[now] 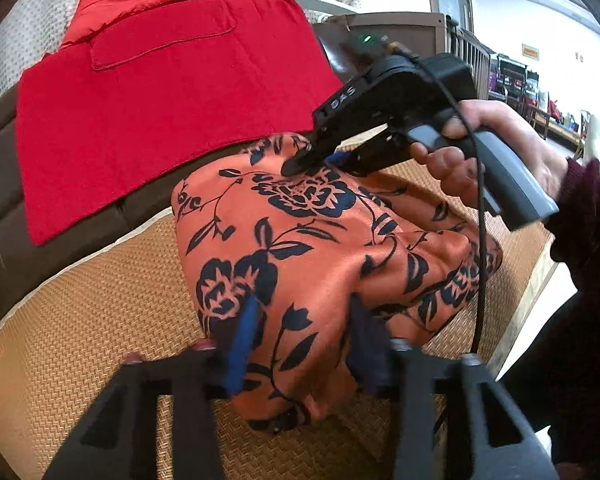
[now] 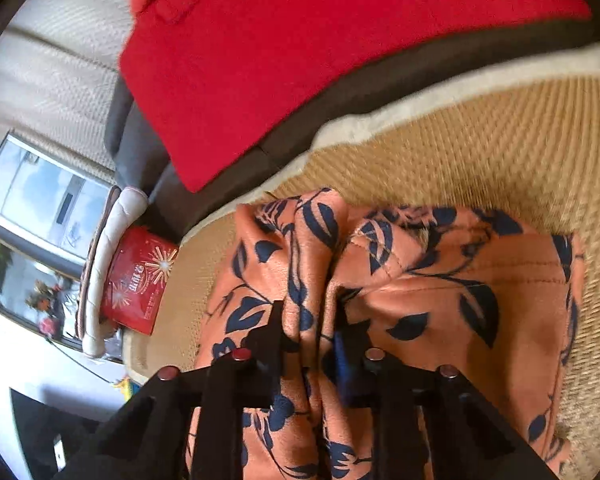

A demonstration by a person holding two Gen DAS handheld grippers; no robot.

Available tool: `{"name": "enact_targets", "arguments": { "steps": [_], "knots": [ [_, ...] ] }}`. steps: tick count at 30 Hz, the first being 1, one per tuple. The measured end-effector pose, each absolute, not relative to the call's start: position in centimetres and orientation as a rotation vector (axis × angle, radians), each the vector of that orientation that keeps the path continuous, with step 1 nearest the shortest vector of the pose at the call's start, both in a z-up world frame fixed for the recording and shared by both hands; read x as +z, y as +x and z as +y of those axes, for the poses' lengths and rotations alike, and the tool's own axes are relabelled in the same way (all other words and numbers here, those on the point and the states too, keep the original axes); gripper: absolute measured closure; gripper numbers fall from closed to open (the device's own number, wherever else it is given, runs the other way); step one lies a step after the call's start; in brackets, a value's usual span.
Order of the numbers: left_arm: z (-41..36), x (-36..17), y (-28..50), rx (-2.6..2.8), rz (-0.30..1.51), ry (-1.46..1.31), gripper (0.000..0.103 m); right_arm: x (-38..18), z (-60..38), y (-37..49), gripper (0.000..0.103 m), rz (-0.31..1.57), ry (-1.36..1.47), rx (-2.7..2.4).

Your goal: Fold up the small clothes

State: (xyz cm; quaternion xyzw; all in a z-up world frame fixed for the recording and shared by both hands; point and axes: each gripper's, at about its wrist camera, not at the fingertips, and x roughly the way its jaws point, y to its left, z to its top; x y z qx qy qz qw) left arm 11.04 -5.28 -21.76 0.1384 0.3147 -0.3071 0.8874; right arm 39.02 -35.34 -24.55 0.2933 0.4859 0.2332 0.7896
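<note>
An orange garment with a dark blue flower print (image 1: pixel 312 248) lies bunched on a woven straw mat (image 1: pixel 100 320). My left gripper (image 1: pixel 304 320) straddles its near edge with fabric between the fingers, which stand apart. My right gripper (image 1: pixel 304 162) shows in the left wrist view, held by a hand, pinching the garment's far edge. In the right wrist view my right gripper (image 2: pixel 310 320) is shut on a gathered fold of the garment (image 2: pixel 440 292).
A red cloth (image 1: pixel 160 112) is draped over a brown sofa back (image 1: pixel 4 216) behind the mat (image 2: pixel 480 144). A red packet (image 2: pixel 140 280) and a window lie at the left of the right wrist view. Shelves stand in the room at the right.
</note>
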Motion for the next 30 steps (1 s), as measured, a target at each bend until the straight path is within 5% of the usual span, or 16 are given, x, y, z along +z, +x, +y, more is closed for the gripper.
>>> {"name": "enact_targets", "arguments": {
  "steps": [3,10,17,19,21,23,30],
  "knots": [
    [-6.2,-21.0,11.1,-0.685,0.645,0.228,0.087,-22.1,-35.5,37.5,0.084,0.961,0.606,0.499],
    [-11.5,-19.4,9.6,-0.814,0.583,0.242,0.090,-18.1,-40.4,33.4,0.085,0.808,0.614,0.457],
    [-15.2,-24.1,11.4,-0.817,0.775,0.373,0.087,-27.4,-45.7,34.8,0.083,1.073,0.785,0.271],
    [-14.7,-23.1,11.5,-0.851,0.762,0.346,0.080,-28.2,-46.4,34.8,0.082,1.070,0.870,0.289],
    [-13.3,-21.6,11.5,-0.885,0.726,0.280,0.047,-26.3,-46.8,34.1,0.081,1.001,0.842,0.269],
    [-11.2,-19.9,11.5,-0.870,0.658,0.211,0.030,-24.2,-47.5,32.9,0.081,0.906,0.816,0.235],
    [-7.1,-20.1,16.8,-0.680,0.727,0.021,0.025,-20.5,-41.4,32.4,0.081,0.804,0.710,0.368]
  ]
}}
